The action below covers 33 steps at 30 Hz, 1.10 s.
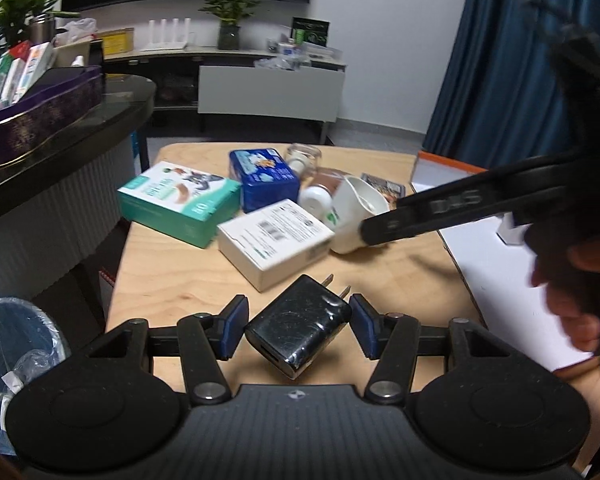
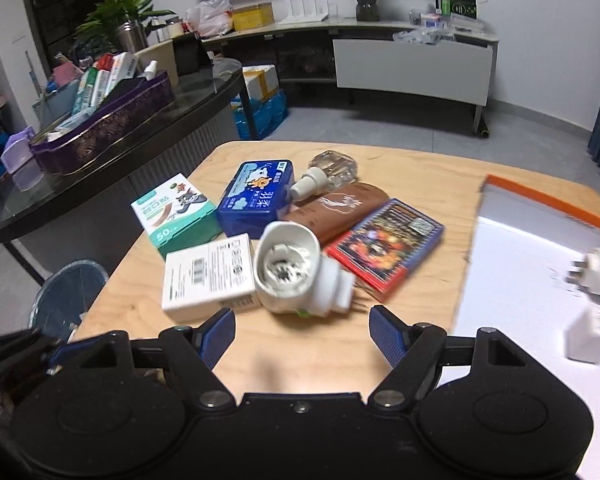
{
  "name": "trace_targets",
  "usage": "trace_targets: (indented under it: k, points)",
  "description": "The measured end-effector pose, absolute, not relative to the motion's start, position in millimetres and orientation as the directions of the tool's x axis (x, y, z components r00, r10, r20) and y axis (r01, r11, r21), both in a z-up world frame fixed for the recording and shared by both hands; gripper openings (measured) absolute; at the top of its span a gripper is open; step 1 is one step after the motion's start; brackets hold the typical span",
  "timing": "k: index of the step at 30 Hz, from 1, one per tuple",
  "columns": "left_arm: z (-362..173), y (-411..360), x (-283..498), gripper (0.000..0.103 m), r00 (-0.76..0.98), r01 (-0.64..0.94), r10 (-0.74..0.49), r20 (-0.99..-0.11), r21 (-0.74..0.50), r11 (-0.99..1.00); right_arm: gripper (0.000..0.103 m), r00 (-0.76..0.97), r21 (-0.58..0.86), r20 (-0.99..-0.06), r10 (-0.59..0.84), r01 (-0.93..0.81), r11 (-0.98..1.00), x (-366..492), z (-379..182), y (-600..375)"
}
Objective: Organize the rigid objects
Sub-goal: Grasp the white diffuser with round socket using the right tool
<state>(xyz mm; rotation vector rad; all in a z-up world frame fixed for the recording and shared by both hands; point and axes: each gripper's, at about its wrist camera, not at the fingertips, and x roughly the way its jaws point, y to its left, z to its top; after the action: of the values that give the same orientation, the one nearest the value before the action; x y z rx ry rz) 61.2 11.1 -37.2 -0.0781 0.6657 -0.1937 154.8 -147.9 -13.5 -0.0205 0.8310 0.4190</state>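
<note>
Left hand-held gripper clamped on black charger, lifted off worktop. Right hand-held gripper open, empty, nearing white plug-in device. Advice: centre pads before squeezing; round body may roll.

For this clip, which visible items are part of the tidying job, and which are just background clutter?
Job items:
- black charger, clamped in the left gripper
- white plug-in device, ahead of the open right gripper
- white box
- green box
- blue tin
- white tray

Lying about:
- purple basket
- potted plant
- bin
</note>
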Motion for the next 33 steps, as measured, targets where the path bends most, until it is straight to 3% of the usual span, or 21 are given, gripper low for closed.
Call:
trace_targets:
  k: [6, 7, 10, 11, 12, 19, 25, 33]
  points:
    - [-34.7, 20.4, 62.5, 0.056, 0.779, 0.139, -0.217, -0.589, -0.174, 0.975, 0.090, 0.573, 0.206, -0.754, 0.319, -0.255, 0.945, 190.1, -32.4, -136.1]
    - [-34.6, 21.1, 62.9, 0.056, 0.779, 0.140, -0.220, -0.588, -0.180, 0.974, 0.097, 0.577, 0.202, -0.755, 0.312, -0.248, 0.947, 193.2, -35.4, -134.7]
    - [-35.2, 21.5, 64.7, 0.056, 0.777, 0.137, -0.220, -0.589, -0.182, 0.974, 0.099, 0.589, 0.221, -0.739, 0.326, -0.245, 0.944, 197.7, -39.3, -134.7]
    - [-35.4, 21.5, 65.2, 0.056, 0.777, 0.138, -0.221, -0.590, -0.183, 0.973, 0.098, 0.586, 0.244, -0.735, 0.341, -0.241, 0.939, 198.9, -39.3, -137.2]
    - [-35.3, 21.7, 65.2, 0.056, 0.778, 0.138, -0.221, -0.589, -0.183, 0.973, 0.083, 0.594, 0.253, -0.726, 0.347, -0.238, 0.938, 198.7, -37.7, -140.0]
    - [-33.1, 19.4, 64.8, 0.056, 0.781, 0.145, -0.226, -0.582, -0.182, 0.973, 0.083, 0.612, 0.228, -0.717, 0.333, -0.245, 0.942, 184.4, -29.3, -157.2]
    - [-22.3, 7.6, 62.8, 0.056, 0.788, 0.181, -0.255, -0.561, -0.185, 0.966, 0.083, 0.689, 0.188, -0.653, 0.313, -0.253, 0.949, 152.3, 2.7, -187.4]
    - [-6.1, -36.7, 66.1, 0.056, 0.781, 0.276, -0.329, -0.531, -0.179, 0.944, 0.083, 0.788, 0.126, -0.589, 0.179, -0.130, 0.984, 106.5, 35.1, -259.6]
